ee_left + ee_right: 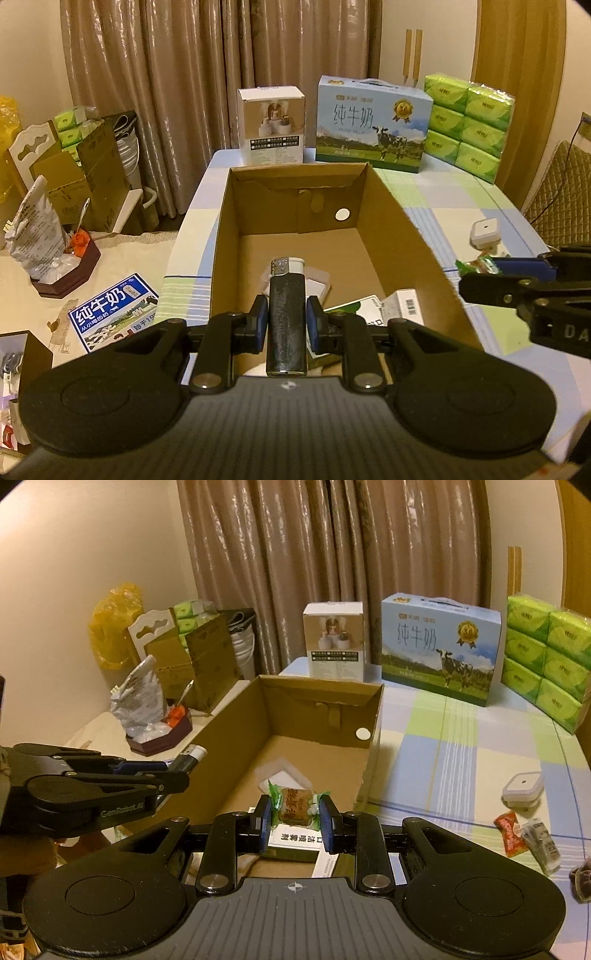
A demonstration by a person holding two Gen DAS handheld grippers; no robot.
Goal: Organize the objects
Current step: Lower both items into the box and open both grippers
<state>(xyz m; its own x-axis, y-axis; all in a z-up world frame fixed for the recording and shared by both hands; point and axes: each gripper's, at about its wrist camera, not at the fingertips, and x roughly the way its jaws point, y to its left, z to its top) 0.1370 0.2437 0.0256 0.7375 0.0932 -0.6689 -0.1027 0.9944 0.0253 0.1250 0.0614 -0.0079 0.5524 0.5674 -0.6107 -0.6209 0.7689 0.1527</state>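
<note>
An open cardboard box [399, 229] [373, 746] stands on the checked tablecloth. My left gripper [286, 314] is shut on a black lighter [286, 317] with a white top, held over the box's near end. My right gripper [293, 810] is shut on a small wrapped pastry [293, 806] in clear and green wrapping, also above the box's near end. Each gripper shows in the other's view: the right one [480, 273] at the box's right wall, the left one [184, 766] at its left wall. Inside the box lie a clear plastic case [282, 775] and a white and green carton [373, 310].
A white product box [271, 125], a blue milk carton case [373, 123] and green tissue packs [467, 123] stand at the table's far edge. A small white lidded container [522, 788], a red snack packet [511, 832] and a clear sachet [541, 843] lie right of the box.
</note>
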